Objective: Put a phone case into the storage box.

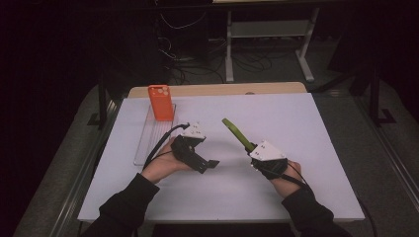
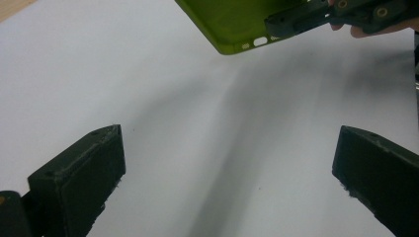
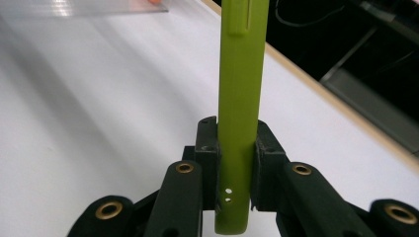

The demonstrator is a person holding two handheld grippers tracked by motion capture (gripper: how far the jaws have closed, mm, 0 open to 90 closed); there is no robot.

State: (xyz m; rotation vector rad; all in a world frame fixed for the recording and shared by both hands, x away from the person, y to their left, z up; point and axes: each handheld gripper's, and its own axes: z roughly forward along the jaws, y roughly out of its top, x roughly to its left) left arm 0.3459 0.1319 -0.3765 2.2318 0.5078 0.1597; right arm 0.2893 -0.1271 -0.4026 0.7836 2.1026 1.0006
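Green phone case [image 3: 240, 98] edgewise between right claw [image 3: 236, 148] pads

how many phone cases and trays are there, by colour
green phone case: 1, clamped in the right gripper
orange phone case: 1, standing on the tray
clear plastic tray: 1
total: 3

I see both forearms, in dark sleeves, entering from the near table edge. Left hand [image 1: 163, 165] lies low over the table, palm partly up, and carries the left gripper [image 1: 213, 163], which points toward the right; its jaws stand wide apart with nothing between them. Right hand [image 1: 281, 173] carries the right gripper [image 1: 250, 146], angled away and toward the left, jaws clamped on a green phone case [image 3: 240, 98] held edge-on.
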